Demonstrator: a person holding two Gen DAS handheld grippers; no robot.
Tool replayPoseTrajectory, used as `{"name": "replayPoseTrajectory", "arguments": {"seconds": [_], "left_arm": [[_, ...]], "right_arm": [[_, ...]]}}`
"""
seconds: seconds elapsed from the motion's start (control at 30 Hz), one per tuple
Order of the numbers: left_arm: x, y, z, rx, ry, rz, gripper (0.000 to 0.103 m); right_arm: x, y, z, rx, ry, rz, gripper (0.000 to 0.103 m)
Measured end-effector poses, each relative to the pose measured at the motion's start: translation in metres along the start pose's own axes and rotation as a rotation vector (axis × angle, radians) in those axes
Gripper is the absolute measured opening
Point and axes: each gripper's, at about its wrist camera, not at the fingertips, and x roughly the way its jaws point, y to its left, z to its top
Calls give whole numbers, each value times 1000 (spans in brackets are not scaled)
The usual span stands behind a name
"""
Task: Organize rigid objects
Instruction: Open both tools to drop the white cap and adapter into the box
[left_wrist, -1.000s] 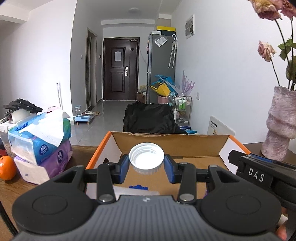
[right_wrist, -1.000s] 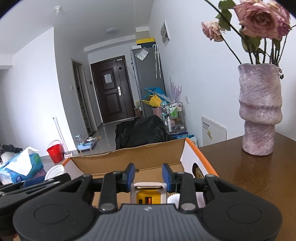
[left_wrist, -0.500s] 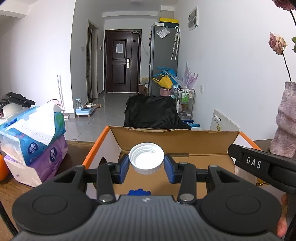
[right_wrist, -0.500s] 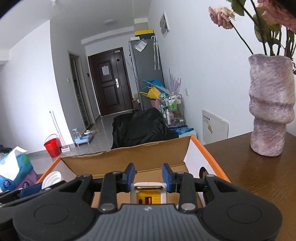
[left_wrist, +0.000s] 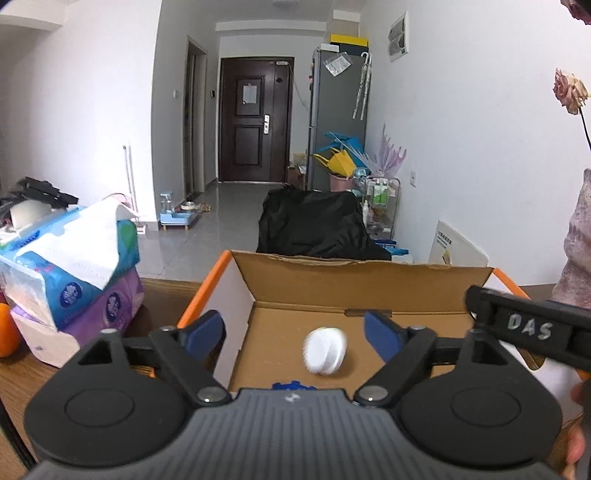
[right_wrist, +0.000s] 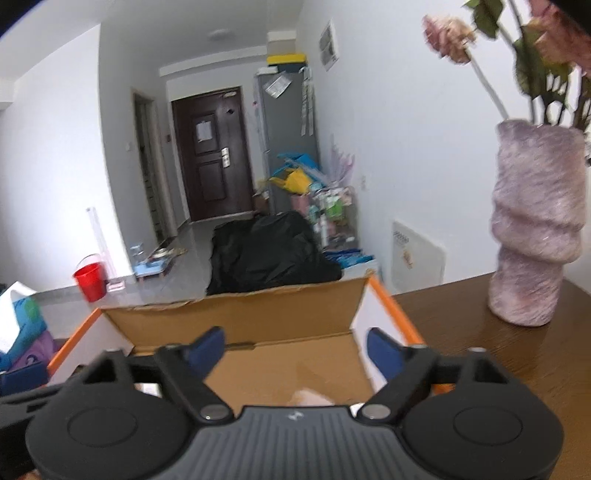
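Both grippers have just been opening over the cardboard box (left_wrist: 354, 284). Left gripper (left_wrist: 293, 334) now stands wide, nothing pressed between its pads; the white cap (left_wrist: 325, 350) it held a second ago is blurred, apparently dropping, between and below the jaws, over the box floor. Right gripper (right_wrist: 295, 349) also wide; the small yellow-and-white item it carried has left the jaws. Only a pale smear (right_wrist: 308, 397) shows at the gripper body's edge, too blurred to identify. Blue object (left_wrist: 293, 386) in the box is mostly cut off. Cap lies nearer the left gripper; its axis cannot be read.
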Motion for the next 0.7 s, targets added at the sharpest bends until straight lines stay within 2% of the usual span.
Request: {"name": "replayPoseTrajectory", "arguments": {"seconds": [0.03, 0.07, 0.13, 0.17, 0.47, 0.7], "left_arm": [[-1, 1, 0, -6, -6, 11, 100], [-2, 2, 1, -11, -14, 16, 103], [-4, 2, 2, -14, -20, 15, 103], [-4, 2, 3, -13, -16, 11, 103], [-8, 6, 4, -21, -3, 4, 103], [-25, 17, 4, -50, -13, 12, 103]], "right_arm": [[-1, -2, 2, 4, 1, 0, 88], [-1, -5, 3, 16, 8, 5, 90], [-1, -10, 4, 46, 12, 4, 101], [-2, -11, 4, 57, 7, -4, 103], [-2, -13, 3, 37, 4, -24, 103], [-18, -19, 4, 25, -9, -34, 103]]}}
